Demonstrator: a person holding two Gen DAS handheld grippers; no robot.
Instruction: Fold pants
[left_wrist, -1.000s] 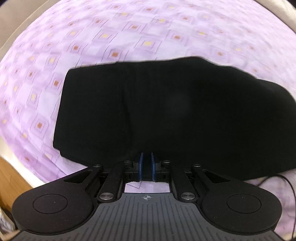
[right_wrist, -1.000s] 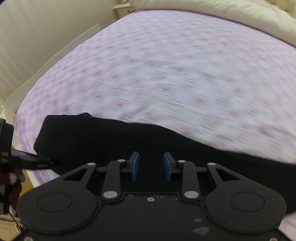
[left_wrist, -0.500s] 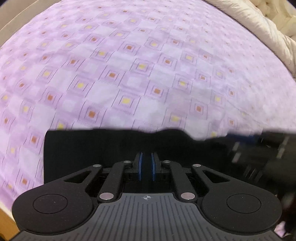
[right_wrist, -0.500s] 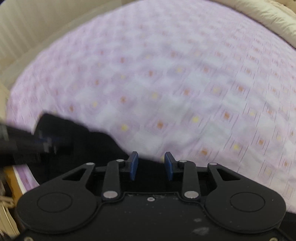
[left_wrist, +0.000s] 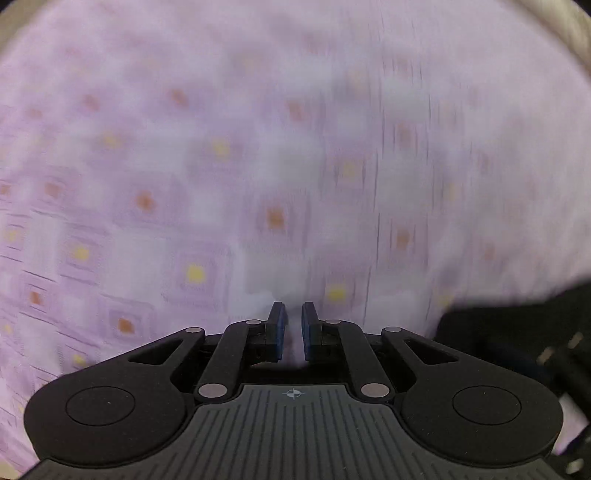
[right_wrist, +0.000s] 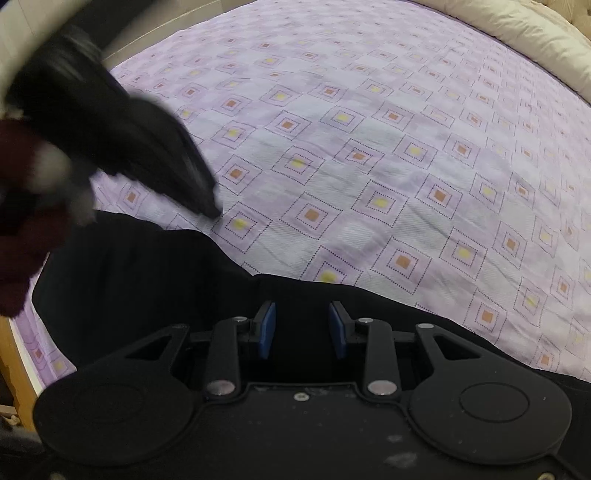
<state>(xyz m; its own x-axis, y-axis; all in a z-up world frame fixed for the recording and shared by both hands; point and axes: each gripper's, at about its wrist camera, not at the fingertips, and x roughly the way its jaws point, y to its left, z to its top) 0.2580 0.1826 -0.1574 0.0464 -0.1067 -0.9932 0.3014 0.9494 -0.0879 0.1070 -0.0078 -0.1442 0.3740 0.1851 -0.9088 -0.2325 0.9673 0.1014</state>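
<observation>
The left gripper is now looking at the purple bed sheet only, and the picture is strongly blurred. Its blue pads are standing a little apart, with a narrow gap, and nothing is sitting between them. Half a second ago the same pads were nearly touching and the black pants were lying directly in front of them; one second ago the pants were filling most of this view. Now only a dark blurred mass is showing at the far right of this gripper, and I cannot tell if it is cloth or the other tool.

The right gripper is standing wide open, as in both earlier pictures, and it is holding nothing. The black pants are lying flat on the sheet directly under and in front of its fingers, and they are spreading to its left and along its right side. Earlier they were showing mostly to its left. The left gripper is showing in this view as a blurred black shape at the upper left, above the pants. A cream duvet is lying at the far right edge of the bed.
</observation>
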